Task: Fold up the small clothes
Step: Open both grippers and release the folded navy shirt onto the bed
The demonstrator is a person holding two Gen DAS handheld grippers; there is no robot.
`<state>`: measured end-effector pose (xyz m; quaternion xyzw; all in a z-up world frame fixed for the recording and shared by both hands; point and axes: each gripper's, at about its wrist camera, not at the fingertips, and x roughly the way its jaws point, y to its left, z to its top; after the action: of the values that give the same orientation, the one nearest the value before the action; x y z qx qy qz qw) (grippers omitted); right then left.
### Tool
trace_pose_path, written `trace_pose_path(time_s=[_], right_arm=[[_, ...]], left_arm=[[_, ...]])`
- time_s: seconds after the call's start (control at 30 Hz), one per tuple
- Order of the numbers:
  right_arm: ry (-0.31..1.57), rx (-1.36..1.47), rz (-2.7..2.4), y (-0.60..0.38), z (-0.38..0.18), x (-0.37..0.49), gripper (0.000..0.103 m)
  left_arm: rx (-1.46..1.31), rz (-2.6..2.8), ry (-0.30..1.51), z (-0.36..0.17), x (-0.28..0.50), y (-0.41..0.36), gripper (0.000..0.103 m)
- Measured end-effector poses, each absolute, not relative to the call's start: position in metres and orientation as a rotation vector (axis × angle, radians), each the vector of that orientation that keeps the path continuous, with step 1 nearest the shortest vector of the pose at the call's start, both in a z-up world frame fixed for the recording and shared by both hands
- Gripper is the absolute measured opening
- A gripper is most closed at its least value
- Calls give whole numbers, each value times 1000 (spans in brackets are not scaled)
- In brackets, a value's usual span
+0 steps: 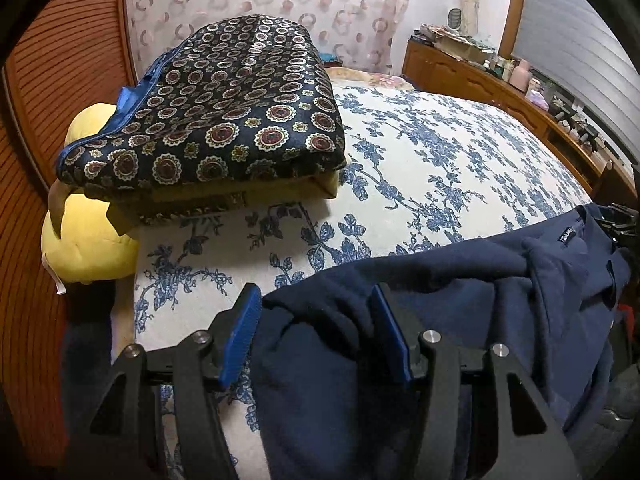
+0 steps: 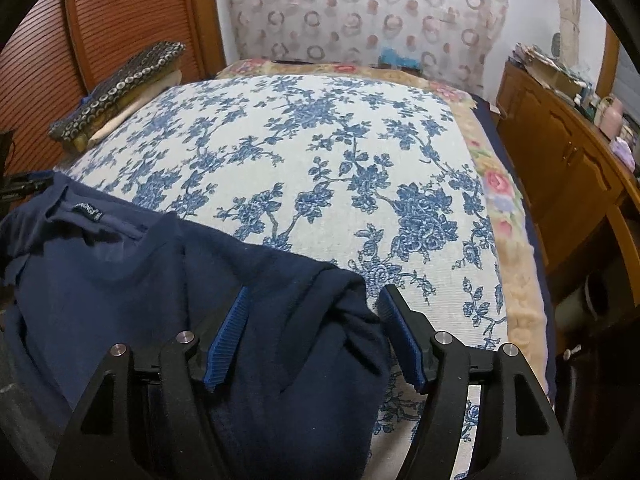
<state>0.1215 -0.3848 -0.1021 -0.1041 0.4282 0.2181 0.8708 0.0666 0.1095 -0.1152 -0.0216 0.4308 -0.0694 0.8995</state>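
A navy blue shirt (image 1: 460,280) lies crumpled across the near edge of a bed with a blue floral cover (image 1: 420,152). Its collar label faces up in both views. My left gripper (image 1: 316,300) is open, its blue pads either side of a bunched end of the shirt. My right gripper (image 2: 316,300) is open too, straddling the other bunched end of the shirt (image 2: 168,272). Neither pair of pads presses the cloth.
A folded dark patterned cloth (image 1: 224,112) sits on a cushion at the bed's left, with a yellow pillow (image 1: 88,248) beside it. A slatted wooden door (image 1: 60,60) stands left. A cluttered wooden cabinet (image 2: 568,152) runs along the right. The floral cover (image 2: 320,152) stretches ahead.
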Motion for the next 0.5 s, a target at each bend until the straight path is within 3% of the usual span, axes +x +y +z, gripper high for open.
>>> trace_pose_path(time_s=[0.3,0.5], right_arm=[[894,-222,463,-381,-102,121,67],[887,-228,511,-378,-101,115,47]], left_arm=[[-52,-142,899,-116,67,115,59],[-50,-136,904,-116,67,113,59]])
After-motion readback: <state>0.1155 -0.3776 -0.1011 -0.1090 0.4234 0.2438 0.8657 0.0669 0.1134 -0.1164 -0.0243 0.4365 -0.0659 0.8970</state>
